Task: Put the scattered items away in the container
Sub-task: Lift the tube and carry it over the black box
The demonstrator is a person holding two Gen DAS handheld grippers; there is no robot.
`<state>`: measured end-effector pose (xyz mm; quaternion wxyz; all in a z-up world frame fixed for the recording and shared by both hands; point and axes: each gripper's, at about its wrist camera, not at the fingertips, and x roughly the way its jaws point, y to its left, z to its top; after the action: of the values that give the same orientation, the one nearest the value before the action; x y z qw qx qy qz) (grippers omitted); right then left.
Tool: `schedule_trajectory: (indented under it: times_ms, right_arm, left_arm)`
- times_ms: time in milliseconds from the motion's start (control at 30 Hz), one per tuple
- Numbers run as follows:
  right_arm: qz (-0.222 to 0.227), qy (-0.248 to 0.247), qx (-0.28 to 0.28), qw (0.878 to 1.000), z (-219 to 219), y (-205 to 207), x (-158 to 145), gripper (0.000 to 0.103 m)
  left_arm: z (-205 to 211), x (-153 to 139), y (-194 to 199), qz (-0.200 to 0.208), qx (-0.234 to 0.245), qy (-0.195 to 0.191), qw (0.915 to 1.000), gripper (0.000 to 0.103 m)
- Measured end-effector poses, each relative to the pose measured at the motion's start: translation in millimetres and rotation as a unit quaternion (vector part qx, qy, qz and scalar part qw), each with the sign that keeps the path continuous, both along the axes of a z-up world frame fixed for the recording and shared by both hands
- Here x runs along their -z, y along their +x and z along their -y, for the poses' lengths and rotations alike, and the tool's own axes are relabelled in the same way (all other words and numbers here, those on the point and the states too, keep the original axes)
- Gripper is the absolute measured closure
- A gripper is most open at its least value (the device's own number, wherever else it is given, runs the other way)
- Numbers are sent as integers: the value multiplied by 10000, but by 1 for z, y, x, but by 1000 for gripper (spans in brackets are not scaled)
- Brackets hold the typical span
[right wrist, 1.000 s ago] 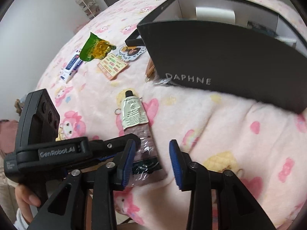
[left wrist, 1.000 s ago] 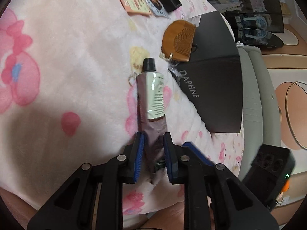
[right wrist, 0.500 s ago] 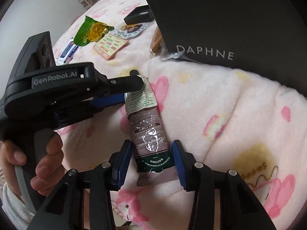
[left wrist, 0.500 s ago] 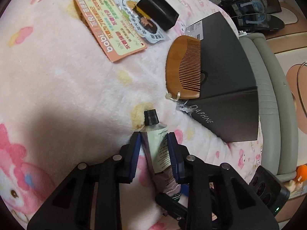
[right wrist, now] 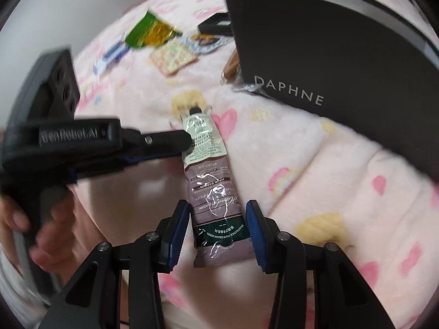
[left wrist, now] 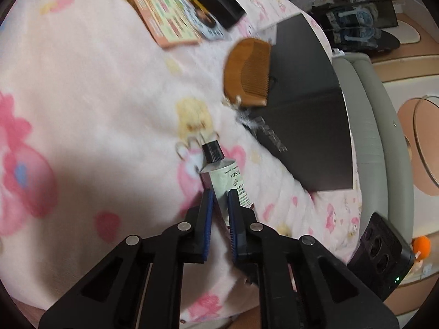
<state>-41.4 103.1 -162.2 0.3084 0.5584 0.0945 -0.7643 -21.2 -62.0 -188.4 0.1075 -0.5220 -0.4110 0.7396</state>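
Since half a second ago the left gripper [left wrist: 218, 194] has tightened on the hand cream tube [right wrist: 212, 189]: its blue pads now pinch the pale upper part of the tube just below the black cap [left wrist: 212, 151], where before the tube sat looser between them. From the right wrist view, the same gripper reaches in from the left and meets the tube's side near its label. The right gripper [right wrist: 217, 208] stands wide, a pad on each side of the tube's crimped lower end with a gap to both, holding nothing. That tube lies on the pink patterned blanket [right wrist: 315, 164], cap pointing toward the black DAPHNE box [right wrist: 343, 49], which sits near but apart from it. A wooden comb [left wrist: 248, 72] leans against the box's side, and an orange card [left wrist: 162, 8] lies farther off.
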Motion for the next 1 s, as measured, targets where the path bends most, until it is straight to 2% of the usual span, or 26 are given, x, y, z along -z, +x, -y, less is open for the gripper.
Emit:
schedule_trajectory:
  times_ms: [67, 133, 233, 300, 367, 467, 600, 700, 833, 933, 1000]
  right_arm:
    - [-83, 130, -8, 9999, -8, -5, -4, 64]
    - [-83, 101, 238, 9996, -18, -12, -8, 63]
    - [-87, 125, 509, 9986, -30, -20, -10, 63]
    - [-16, -93, 632, 9980, -37, -23, -12, 63]
    - [110, -442, 788, 9959, -49, -27, -14, 61]
    - [283, -851, 1127, 9896, -66, -34, -16, 61]
    - [450, -1035, 1300, 9851, -79, -33, -19, 61]
    - [739, -921, 1264, 9849, -82, -24, -17, 61]
    - [854, -539, 1318, 9861, -81, -9, -13, 61]
    - [955, -517, 1381, 9844, -85, -2, -13, 61]
    - [977, -534, 1341, 9847, -83, 0, -12, 61]
  left_arm:
    - [-10, 1, -5, 2, 110, -178, 9998, 96]
    - [-10, -2, -3, 6, 158, -357, 9992, 96]
    - [1, -10, -4, -55, 35, -529, 9986, 95]
    - [8, -19, -11, -221, -18, -724, 9971, 91]
    - [13, -29, -18, -396, 51, -886, 9953, 77]
    - [12, -32, -32, -475, 234, -1072, 9928, 66]
    - [3, -24, -52, -486, 550, -1157, 9906, 65]
    - [-11, -21, -63, -553, 909, -1082, 9884, 65]
    - [-27, -15, -73, -583, 1135, -1191, 9846, 55]
    - [-28, -8, -78, -547, 1141, -1181, 9849, 56]
    - [-26, -7, -77, -524, 1121, -1216, 9848, 70]
